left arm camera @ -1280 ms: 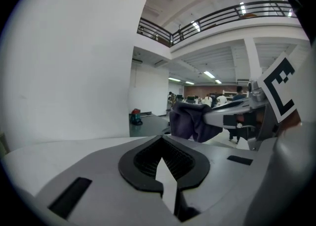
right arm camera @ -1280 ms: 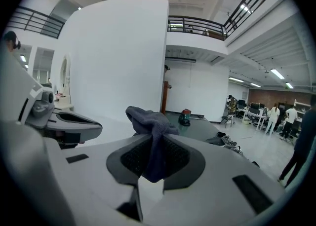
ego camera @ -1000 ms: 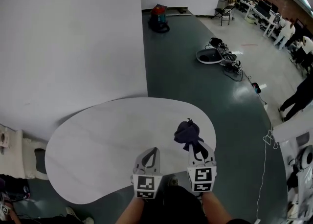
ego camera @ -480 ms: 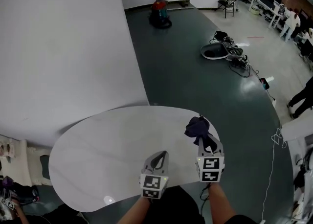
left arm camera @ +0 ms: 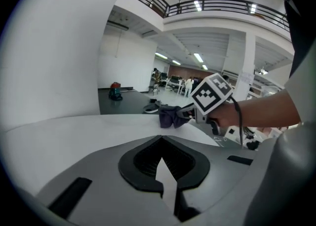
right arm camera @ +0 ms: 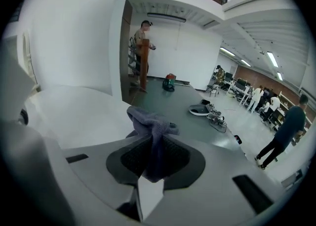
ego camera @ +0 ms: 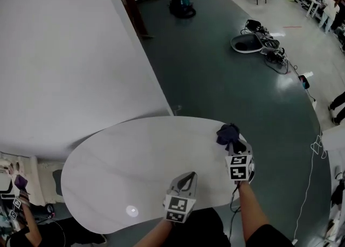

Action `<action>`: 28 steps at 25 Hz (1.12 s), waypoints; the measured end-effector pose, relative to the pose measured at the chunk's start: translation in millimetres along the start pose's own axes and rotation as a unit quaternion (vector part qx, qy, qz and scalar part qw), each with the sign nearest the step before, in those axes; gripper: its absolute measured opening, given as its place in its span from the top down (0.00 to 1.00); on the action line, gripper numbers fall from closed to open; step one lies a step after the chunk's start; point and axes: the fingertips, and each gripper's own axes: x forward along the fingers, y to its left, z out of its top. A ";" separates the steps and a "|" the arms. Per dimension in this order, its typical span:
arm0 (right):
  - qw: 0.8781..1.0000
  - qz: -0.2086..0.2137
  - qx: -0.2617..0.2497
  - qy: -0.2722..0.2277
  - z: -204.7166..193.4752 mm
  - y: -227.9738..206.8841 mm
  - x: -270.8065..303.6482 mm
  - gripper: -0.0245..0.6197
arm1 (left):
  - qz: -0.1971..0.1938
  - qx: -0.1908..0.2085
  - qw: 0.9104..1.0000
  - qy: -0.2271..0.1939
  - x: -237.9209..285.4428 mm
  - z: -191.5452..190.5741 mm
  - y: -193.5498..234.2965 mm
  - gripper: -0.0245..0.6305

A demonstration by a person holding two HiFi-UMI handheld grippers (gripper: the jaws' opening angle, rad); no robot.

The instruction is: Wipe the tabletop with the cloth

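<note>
dark green floor (ego camera: pixel 226 84), white wall (ego camera: pixel 59 52)

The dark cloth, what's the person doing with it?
A person holds a gripper in each hand over a white table. The right gripper is shut on the dark cloth, which is bunched up near the table's right edge, as if for wiping. The left gripper is shut and empty, closer to the person. Whether the cloth presses on the tabletop can't be told.

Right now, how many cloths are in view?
1: a crumpled dark blue-grey cloth, clamped in the right gripper over the far right edge of the white oval table. None elsewhere visible.
</note>
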 end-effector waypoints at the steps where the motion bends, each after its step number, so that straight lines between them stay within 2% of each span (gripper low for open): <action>1: 1.000 -0.001 -0.003 0.008 -1.9 -2.5 10.0 0.88 | -0.001 0.001 1.000 0.004 2.0 -1.2 1.5 0.95; 9: 0.997 0.025 -0.029 0.061 -10.4 -1.7 62.7 0.88 | 0.005 -0.004 1.000 0.017 20.7 -0.8 12.1 0.95; 17: 0.996 0.057 -0.037 0.053 10.3 20.2 81.8 0.89 | 0.027 -0.015 0.999 0.020 25.2 0.2 27.4 0.95; 22: 0.993 0.075 -0.075 0.050 26.6 43.6 93.2 0.89 | 0.044 -0.023 0.999 0.019 22.2 -0.5 41.9 0.95; 28: 0.992 0.092 -0.074 0.034 38.1 61.3 99.2 0.89 | 0.068 -0.051 0.996 0.013 21.8 -3.3 50.7 0.95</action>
